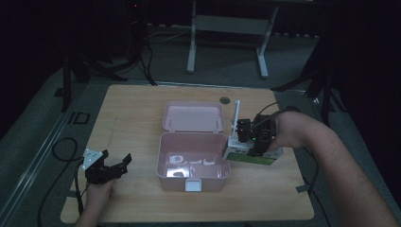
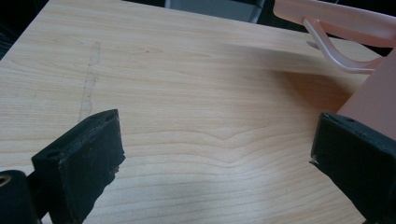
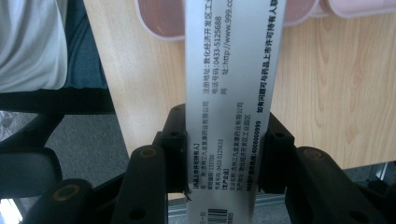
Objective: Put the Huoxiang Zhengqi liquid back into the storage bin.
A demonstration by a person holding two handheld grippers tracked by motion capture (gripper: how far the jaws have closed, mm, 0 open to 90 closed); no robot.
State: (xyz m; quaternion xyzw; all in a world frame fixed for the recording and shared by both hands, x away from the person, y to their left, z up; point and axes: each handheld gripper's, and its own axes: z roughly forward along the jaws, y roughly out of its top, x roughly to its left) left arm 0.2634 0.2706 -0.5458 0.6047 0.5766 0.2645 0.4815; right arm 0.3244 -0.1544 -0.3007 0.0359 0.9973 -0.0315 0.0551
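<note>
Left tongs [image 1: 124, 163] sit low at the table's [image 1: 137, 109] near-left corner, held by the left hand [image 1: 97, 191], grey three-cornered plate [image 1: 91, 156] on top, cable [image 1: 59, 156] looping off the left edge. Jaws spread wide, nothing between them; in the left gripper view they frame bare wood, and the pink case wall stands just beside the right-hand jaw, contact unclear.

Centre: pink case [image 1: 193, 163], lid [image 1: 193, 116] flipped open toward the far side, white latch [image 1: 193, 185] on the near wall, a few pale items [image 1: 189, 163] inside, too dim to tell what.

Right: right tongs [image 1: 253, 142] pinching a white-and-green medicine carton [image 1: 248, 153], which is just beside the case's right wall, near its rim. Whether it is raised off the table or resting on it is unclear from the high view. In the right gripper view both pads clamp the carton's narrow printed side [image 3: 229, 116], black text and a barcode running lengthwise, case edge and lid beyond it. Right hand [image 1: 288, 130] and forearm come in from the lower right. A thin white upright piece [image 1: 235, 116] stands just behind the carton.
</note>
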